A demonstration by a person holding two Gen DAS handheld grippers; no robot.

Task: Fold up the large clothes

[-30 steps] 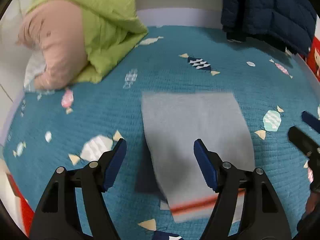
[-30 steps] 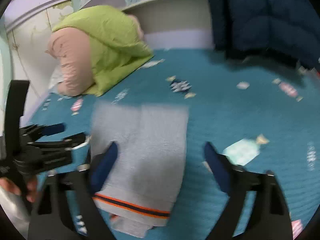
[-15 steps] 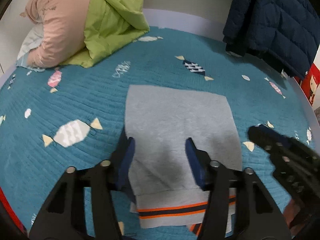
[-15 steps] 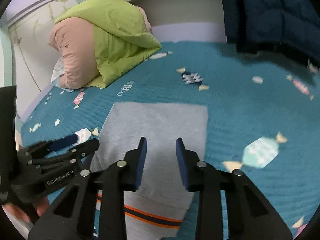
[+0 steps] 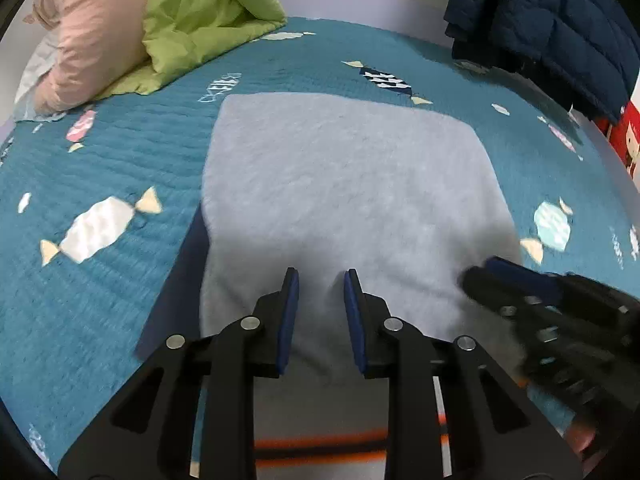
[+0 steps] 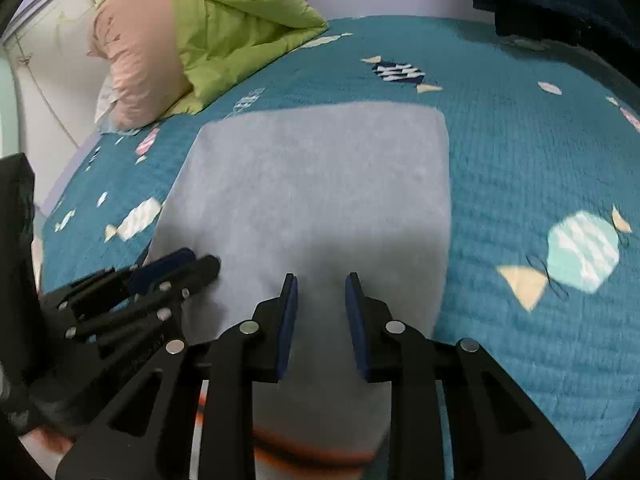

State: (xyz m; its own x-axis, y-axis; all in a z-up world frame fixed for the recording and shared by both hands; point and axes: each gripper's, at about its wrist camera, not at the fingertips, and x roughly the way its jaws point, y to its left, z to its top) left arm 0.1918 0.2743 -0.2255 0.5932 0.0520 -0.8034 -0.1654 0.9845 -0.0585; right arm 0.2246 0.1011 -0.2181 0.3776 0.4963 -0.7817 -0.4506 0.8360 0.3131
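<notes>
A folded grey fleece garment [image 5: 340, 180] [image 6: 320, 180] lies flat on the teal candy-print bedspread [image 5: 100, 152], its orange and dark striped hem [image 5: 320, 444] nearest me. My left gripper [image 5: 320, 280] is low over the garment's near left part. Its jaws are closing and stand narrowly apart, with grey cloth showing between them and no pinch visible. My right gripper [image 6: 322, 280] is down over the near right part in the same way, jaws closing with cloth in the gap. Each gripper shows in the other's view: the right gripper [image 5: 492, 272] and the left gripper [image 6: 188, 264].
A green quilt [image 5: 200, 20] and a pink pillow [image 5: 88, 40] are piled at the far left of the bed. A navy padded jacket [image 5: 560, 20] hangs at the far right, with a red box [image 5: 628, 136] below it.
Both grippers have come down close to the grey garment, and both jaws have narrowed from wide apart to a small gap. The garment lies as before.
</notes>
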